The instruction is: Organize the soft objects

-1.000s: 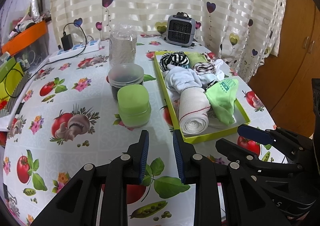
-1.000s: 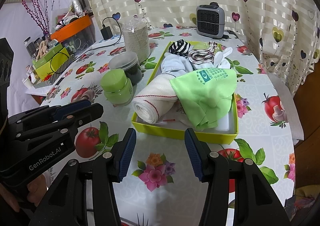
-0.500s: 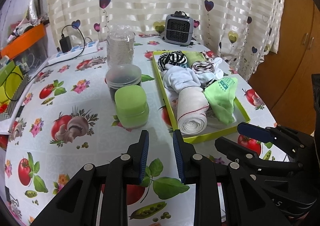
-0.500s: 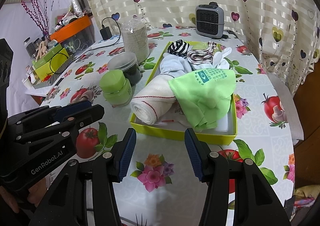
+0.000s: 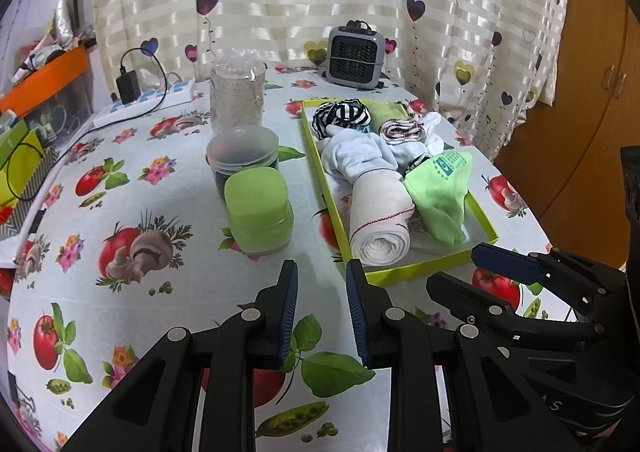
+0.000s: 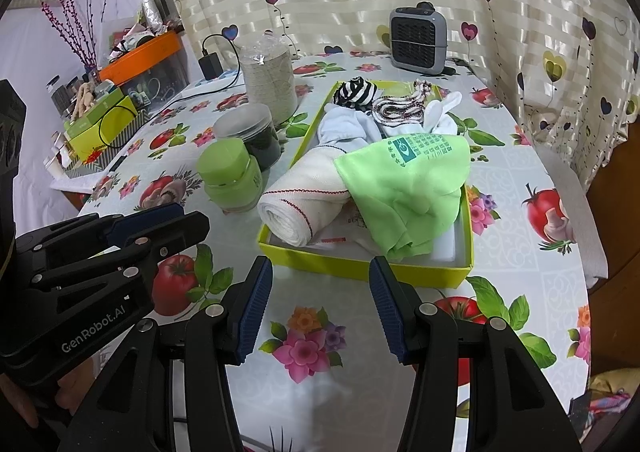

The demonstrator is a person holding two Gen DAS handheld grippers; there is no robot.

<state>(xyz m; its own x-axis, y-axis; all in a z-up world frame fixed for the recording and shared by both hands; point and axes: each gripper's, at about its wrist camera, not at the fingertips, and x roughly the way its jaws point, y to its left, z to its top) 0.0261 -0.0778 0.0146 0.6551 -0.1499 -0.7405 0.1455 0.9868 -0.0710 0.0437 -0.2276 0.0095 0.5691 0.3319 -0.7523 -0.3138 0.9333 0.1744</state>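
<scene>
A yellow-green tray [image 5: 420,272] [image 6: 360,268] holds the soft things. In it lie a rolled white towel [image 5: 380,220] [image 6: 300,204], a light green cloth [image 5: 440,192] [image 6: 408,188], white socks [image 5: 356,156] [image 6: 344,128], a black-and-white striped sock [image 5: 344,116] [image 6: 356,90] and a patterned cloth [image 5: 400,128] [image 6: 396,108]. My left gripper [image 5: 322,288] [image 6: 192,218] hovers over the tablecloth just short of the tray's near left corner, open a little and empty. In front of the tray's near rim my right gripper [image 6: 320,272] [image 5: 468,272] is open wide, also empty.
Left of the tray stand a green-lidded jar [image 5: 258,208] [image 6: 228,176], a dark jar with a clear lid [image 5: 242,156] and a wrapped stack of cups [image 5: 238,92]. A small grey heater [image 5: 356,56] sits at the back. A power strip [image 5: 148,100] and boxes line the left side.
</scene>
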